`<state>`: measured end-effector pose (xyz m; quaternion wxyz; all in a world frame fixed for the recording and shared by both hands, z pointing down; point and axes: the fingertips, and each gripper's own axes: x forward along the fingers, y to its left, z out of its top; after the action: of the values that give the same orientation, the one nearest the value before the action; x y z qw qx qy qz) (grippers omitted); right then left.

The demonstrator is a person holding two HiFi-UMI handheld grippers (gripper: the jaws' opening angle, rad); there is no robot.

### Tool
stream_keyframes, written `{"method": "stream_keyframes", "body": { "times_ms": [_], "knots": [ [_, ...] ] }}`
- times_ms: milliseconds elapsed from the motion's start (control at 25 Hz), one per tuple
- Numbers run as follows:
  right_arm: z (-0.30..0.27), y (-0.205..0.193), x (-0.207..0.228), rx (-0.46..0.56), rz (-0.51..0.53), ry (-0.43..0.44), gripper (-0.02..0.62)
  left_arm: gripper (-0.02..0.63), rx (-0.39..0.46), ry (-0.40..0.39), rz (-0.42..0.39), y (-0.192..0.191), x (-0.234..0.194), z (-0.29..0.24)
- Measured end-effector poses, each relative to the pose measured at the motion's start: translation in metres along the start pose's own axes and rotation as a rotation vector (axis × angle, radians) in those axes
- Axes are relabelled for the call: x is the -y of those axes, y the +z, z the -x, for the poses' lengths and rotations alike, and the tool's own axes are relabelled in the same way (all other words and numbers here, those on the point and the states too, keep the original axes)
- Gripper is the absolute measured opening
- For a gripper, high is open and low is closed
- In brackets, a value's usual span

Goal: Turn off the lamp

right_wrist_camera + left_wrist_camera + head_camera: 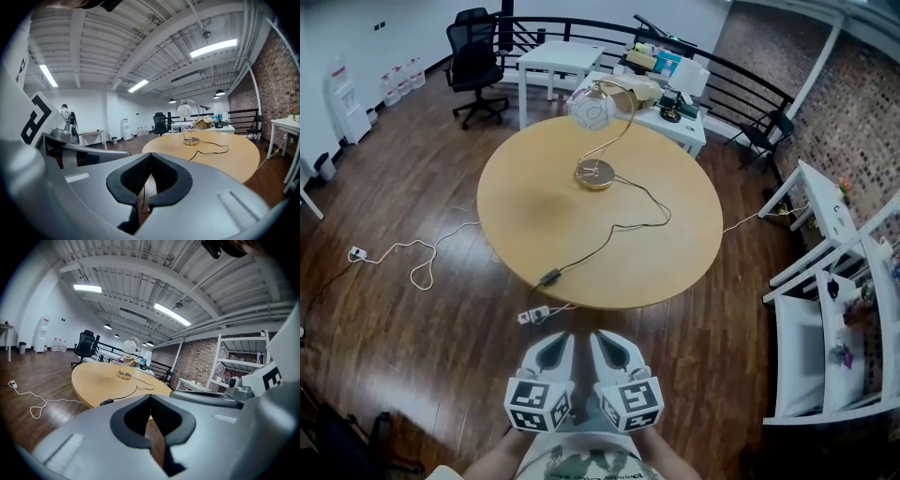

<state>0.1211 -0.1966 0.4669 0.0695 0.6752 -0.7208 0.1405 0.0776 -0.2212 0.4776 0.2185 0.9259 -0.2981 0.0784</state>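
The lamp stands on the far half of the round wooden table. It has a pale globe shade on a curved gold stem and a round gold base. Its black cord runs across the tabletop to an inline switch at the near edge, then drops to a power strip on the floor. My left gripper and right gripper are side by side below the table's near edge, both shut and empty. The lamp base and switch show ahead in the left gripper view. In the right gripper view the shade stands ahead.
A black office chair and white desks with clutter stand beyond the table. White shelving lines the right side. A white cable loops over the wood floor at left. A black railing runs behind.
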Motion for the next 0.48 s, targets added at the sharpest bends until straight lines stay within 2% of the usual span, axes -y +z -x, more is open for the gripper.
{"method": "stream_keyframes", "body": {
  "times_ms": [480],
  "knots": [
    [0.034,0.012,0.014,0.062,-0.02,-0.019,-0.002,-0.002,0.034,-0.033,-0.065,0.008,0.041,0.0]
  ]
}}
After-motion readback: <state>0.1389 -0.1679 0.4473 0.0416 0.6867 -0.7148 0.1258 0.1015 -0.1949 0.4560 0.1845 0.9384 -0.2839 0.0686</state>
